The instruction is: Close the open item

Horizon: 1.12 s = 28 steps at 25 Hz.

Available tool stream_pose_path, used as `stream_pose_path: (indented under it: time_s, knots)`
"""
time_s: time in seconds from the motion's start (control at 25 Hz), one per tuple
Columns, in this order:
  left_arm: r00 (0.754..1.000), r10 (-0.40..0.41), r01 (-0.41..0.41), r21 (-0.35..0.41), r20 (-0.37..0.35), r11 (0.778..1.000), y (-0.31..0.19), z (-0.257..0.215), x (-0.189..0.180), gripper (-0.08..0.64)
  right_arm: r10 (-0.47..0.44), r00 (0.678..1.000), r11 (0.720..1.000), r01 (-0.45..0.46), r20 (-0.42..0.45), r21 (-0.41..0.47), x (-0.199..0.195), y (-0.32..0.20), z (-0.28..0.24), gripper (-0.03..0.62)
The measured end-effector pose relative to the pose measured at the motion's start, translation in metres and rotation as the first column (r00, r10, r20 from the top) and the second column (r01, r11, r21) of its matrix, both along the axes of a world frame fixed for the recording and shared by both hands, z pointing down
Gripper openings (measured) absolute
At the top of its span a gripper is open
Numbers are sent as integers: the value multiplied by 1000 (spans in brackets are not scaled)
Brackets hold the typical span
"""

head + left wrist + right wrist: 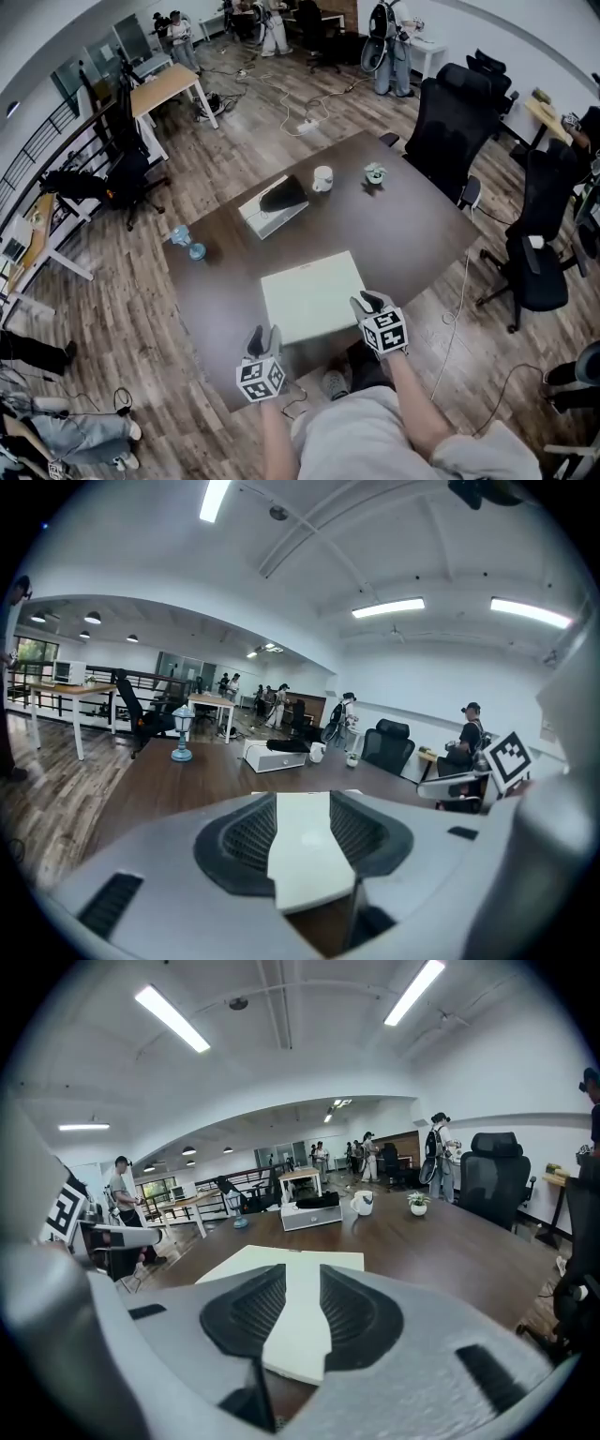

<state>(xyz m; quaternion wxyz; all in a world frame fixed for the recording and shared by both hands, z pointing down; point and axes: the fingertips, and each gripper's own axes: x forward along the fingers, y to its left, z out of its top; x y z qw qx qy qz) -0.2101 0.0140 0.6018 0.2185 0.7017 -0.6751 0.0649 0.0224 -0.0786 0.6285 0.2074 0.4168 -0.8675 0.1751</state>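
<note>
Head view: the white flat box point(309, 295) lay flat at the near edge of the dark surface point(403, 225), right in front of the person, and its top was level. The left gripper point(263, 330) was at the box's near-left corner and the right gripper point(367, 300) at its near-right corner. I couldn't tell from here if either touched it. Farther back on the surface were a white case with a black thing on top point(272, 208), a mug point(322, 178) and a small potted plant point(375, 173). A blue lamp-like piece point(192, 246) stood near the left edge. Black office chairs point(450, 122) stood to the right, and people were at the far end of the room.

Left gripper view: the fingers point(248, 841) stood wide apart and gripped nothing. The white flat box showed through the gap, lying below and beyond them, with one near corner visible. The case, mug and plant were well beyond it.

Right gripper view: the fingers point(352, 1312) had a narrower gap but were not closed, with no pad pressing on anything. The box top ran forward past the tips, and its near edge showed in the gap. The case, mug and plant sat farther back on the surface.
</note>
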Motion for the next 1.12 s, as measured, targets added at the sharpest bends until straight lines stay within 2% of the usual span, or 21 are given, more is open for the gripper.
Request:
stream_pose_path:
  time_s: [0.2, 0.32, 0.72, 1.12]
  knots:
    - [1000, -2, 2, 2, 2, 1000, 11, 0, -2, 154, -21, 1000, 1000, 21, 12, 6, -5, 11, -3, 97]
    - [1000, -5, 5, 5, -1, 1000, 17, 2, -1, 117, -32, 999, 999, 32, 5, 6, -4, 16, -1, 85]
    - [1000, -14, 14, 18, -7, 1000, 15, -1, -1, 29, 14, 1000, 1000, -14, 21, 9, 6, 15, -3, 23]
    - [999, -35, 37, 31, -39, 999, 14, -6, -13, 6, 10, 999, 1000, -10, 42, -2, -3, 9, -4, 6]
